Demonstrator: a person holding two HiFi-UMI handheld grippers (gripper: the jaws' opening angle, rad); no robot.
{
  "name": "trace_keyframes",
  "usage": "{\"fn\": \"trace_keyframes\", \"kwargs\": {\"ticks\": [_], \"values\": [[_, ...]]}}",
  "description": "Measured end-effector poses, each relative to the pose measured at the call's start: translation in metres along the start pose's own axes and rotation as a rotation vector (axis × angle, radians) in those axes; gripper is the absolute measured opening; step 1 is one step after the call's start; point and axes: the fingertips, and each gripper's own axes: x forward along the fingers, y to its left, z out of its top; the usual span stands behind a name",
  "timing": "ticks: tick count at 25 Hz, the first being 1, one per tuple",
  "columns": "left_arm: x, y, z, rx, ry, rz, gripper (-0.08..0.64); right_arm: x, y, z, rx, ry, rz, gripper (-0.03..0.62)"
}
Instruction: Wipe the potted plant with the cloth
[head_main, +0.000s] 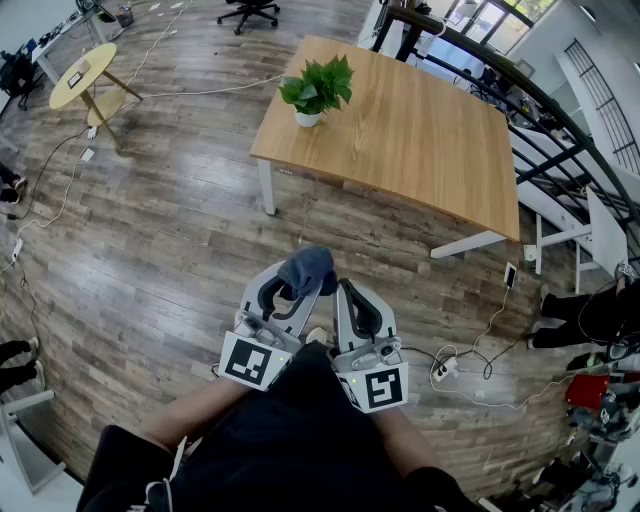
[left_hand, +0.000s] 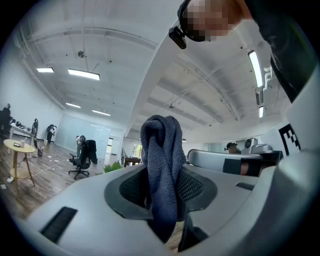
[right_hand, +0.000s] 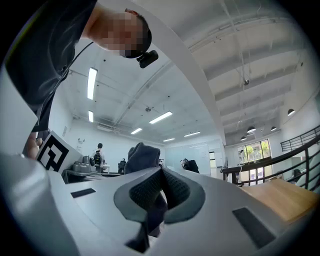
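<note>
A small green potted plant (head_main: 316, 88) in a white pot stands near the left edge of a wooden table (head_main: 420, 130), far ahead of me. I hold both grippers close to my body over the floor, pointing roughly level. My left gripper (head_main: 300, 284) is shut on a dark blue-grey cloth (head_main: 307, 268), which bunches up above the jaws. In the left gripper view the cloth (left_hand: 162, 165) hangs between the pads of that gripper (left_hand: 162, 197), and the plant (left_hand: 113, 167) shows small behind. My right gripper (head_main: 346, 292) (right_hand: 161, 192) is shut, right beside the cloth (right_hand: 141, 156).
A round yellow side table (head_main: 85, 75) stands far left and an office chair (head_main: 250, 10) at the top. Cables and a power strip (head_main: 445, 368) lie on the wooden floor. A black railing (head_main: 560, 130) and a white chair (head_main: 590, 235) are on the right.
</note>
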Motion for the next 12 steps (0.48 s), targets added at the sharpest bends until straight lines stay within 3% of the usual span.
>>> {"fn": "trace_keyframes", "kwargs": {"ticks": [6,9,12], "values": [[0.005,0.007,-0.005,0.012,-0.007,0.071,0.163,-0.009,-0.013,-0.008,0.053,0.0,0.015,0.017],[0.003,0.011,-0.006,0.064,0.009,0.117,0.163,-0.018,-0.028,-0.013,0.129,0.022,0.015,0.017],[0.005,0.014,-0.006,0.091,0.03,0.153,0.163,-0.022,-0.038,-0.019,0.146,0.033,0.027,0.017]]}}
